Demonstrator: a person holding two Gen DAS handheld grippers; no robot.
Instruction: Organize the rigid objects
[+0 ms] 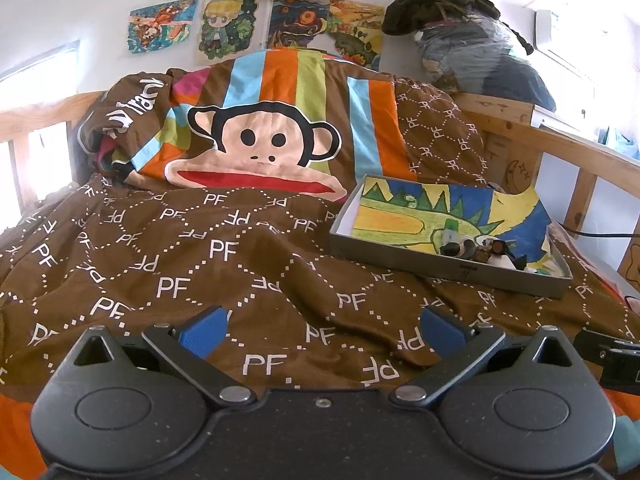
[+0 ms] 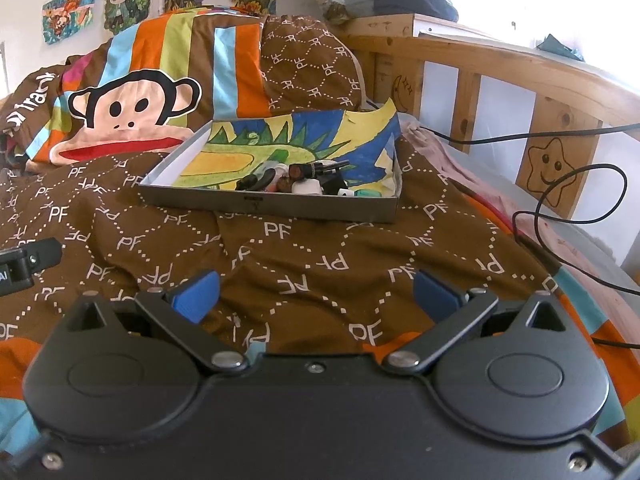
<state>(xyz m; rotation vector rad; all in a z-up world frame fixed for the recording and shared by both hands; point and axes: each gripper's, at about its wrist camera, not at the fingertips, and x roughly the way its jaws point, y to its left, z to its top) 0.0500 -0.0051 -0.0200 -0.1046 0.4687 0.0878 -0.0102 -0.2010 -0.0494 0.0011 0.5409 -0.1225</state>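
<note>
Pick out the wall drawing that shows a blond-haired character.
The blond character drawing, middle of the lower row; the neighbouring wall drawings show orange figures or swirls.

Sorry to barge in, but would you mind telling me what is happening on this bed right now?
Both handheld grippers, left gripper and right gripper, hover open and empty over the brown quilt. Ahead sits a shallow grey tray lined with a crayon drawing, small items piled at its near edge. Nothing is grasped.

It was a child's bedroom at home; a wooden bed frame (image 2: 500, 64) held a monkey-print quilt (image 1: 256, 152); bright drawings (image 1: 228, 28) were stuck on the wall.
</note>
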